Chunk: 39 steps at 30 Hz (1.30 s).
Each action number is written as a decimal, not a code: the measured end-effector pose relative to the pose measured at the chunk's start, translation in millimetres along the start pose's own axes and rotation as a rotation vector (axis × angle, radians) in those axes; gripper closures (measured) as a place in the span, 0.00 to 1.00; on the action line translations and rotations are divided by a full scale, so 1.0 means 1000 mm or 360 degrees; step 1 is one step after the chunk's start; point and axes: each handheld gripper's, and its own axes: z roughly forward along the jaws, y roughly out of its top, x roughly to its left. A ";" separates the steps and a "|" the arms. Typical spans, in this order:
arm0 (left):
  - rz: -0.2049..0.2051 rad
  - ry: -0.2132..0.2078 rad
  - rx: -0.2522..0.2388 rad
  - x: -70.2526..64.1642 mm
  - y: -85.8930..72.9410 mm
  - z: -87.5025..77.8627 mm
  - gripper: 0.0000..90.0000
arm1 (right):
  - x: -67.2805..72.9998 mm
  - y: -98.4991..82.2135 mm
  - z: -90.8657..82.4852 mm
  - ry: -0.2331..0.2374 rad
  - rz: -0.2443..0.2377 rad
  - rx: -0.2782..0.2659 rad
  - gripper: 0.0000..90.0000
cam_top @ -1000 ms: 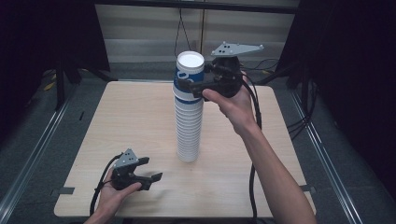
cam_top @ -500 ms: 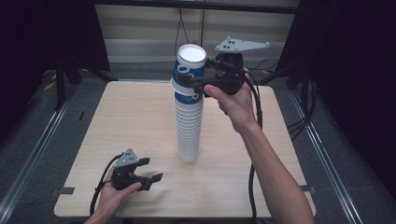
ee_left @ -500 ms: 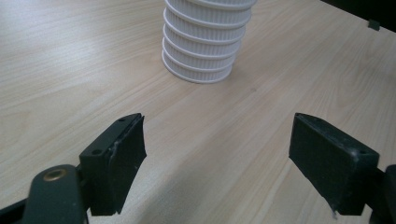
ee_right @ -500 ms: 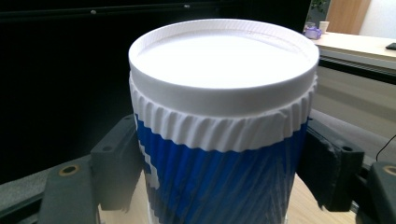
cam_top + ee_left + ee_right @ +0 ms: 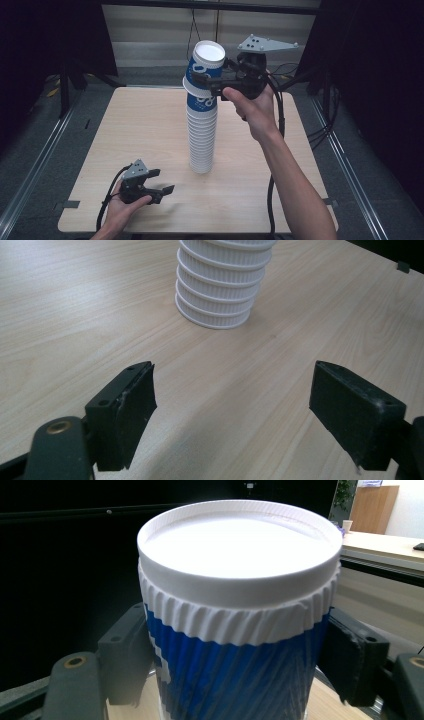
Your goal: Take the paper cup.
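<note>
Upside down, the ribbed blue-and-white top cup (image 5: 205,70) tilts off the upright stack (image 5: 201,135) — right gripper (image 5: 216,82) jaws, just closing, clamp it; left gripper (image 5: 159,182) jaws gape wide.

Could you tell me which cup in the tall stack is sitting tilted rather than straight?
The topmost cup, blue-sided and clamped by the right gripper, leans off the stack; the cups below nest straight.

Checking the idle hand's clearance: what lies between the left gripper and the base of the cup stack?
Only bare wooden table lies between the open left gripper and the cup stack, as the left gripper view shows.
</note>
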 end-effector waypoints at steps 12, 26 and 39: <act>-0.0010 0.0023 -0.0014 0.001 0.000 -0.001 0.21 | -0.001 0.005 -0.011 0.0019 0.0048 -0.0100 0.27; -0.0133 0.0002 0.0004 0.006 -0.001 -0.002 0.18 | -0.005 0.006 -0.043 -0.0016 0.0023 -0.0133 0.27; -0.0129 -0.0086 -0.0029 -0.003 0.002 -0.005 0.19 | -0.008 -0.008 -0.090 -0.0129 0.0008 -0.0119 0.27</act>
